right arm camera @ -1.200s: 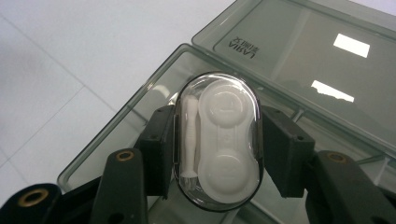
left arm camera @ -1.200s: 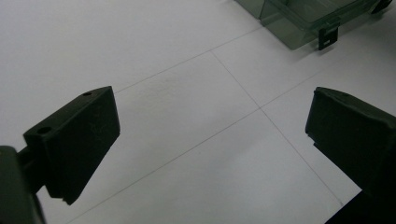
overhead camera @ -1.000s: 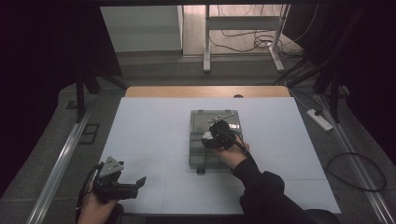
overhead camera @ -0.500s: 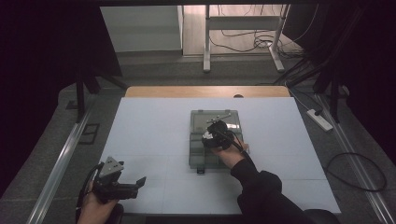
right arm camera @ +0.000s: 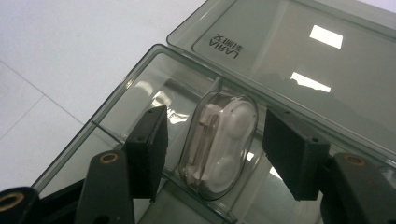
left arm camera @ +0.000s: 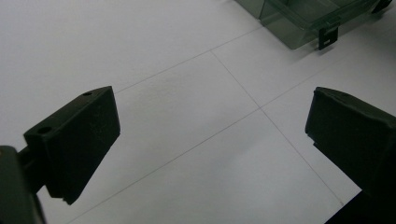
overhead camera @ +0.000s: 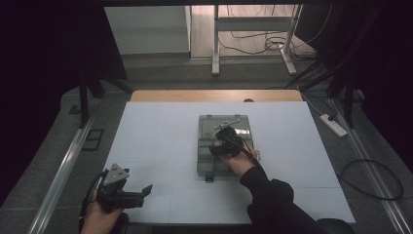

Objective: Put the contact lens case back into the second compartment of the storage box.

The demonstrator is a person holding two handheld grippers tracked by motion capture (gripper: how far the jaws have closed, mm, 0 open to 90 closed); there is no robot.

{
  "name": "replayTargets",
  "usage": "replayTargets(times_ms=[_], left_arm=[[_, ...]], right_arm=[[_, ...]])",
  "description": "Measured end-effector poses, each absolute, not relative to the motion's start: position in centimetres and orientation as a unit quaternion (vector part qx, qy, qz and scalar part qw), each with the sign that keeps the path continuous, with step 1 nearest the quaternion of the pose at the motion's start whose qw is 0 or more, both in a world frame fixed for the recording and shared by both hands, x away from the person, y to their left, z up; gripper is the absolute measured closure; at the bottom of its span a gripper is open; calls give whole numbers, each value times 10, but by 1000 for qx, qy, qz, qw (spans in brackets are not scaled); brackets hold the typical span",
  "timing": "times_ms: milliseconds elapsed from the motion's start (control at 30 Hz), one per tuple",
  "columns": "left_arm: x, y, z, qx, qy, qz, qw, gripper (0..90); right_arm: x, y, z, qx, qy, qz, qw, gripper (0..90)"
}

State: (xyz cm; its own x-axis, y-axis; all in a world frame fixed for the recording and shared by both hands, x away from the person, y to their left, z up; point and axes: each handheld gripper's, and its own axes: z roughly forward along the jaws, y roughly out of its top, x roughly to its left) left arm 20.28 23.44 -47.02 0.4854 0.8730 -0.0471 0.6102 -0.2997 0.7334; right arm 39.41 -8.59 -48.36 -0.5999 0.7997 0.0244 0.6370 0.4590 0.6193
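A smoky clear compartment box lies with its lid folded back in the middle of the white table. In one compartment rests a small clear oval case with white parts inside. My right gripper reaches down into the box; its jaws have just been opening and stand on either side of the case with a gap on each side. In the high view that right gripper sits over the box's middle. My left gripper hovers open at the table's near left corner, its jaws over bare table.
A corner of the box with its black latch lies ahead of the left gripper. A wooden strip edges the table's far side. A power strip and cables lie on the floor at the right, a metal rail at the left.
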Motion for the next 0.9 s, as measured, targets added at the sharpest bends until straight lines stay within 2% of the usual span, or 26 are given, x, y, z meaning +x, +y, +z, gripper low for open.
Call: replayTargets(times_ms=[467,733,900], left_arm=[[203,234,-470,785,472,185,356,31],[203,234,-470,785,472,185,356,32],[203,234,-470,785,472,185,356,32]], right_arm=[[395,-90,-481,411,850,307,121,366],[394,-96,-477,386,863,308,110,233],[393,-98,-476,380,866,307,103,191]])
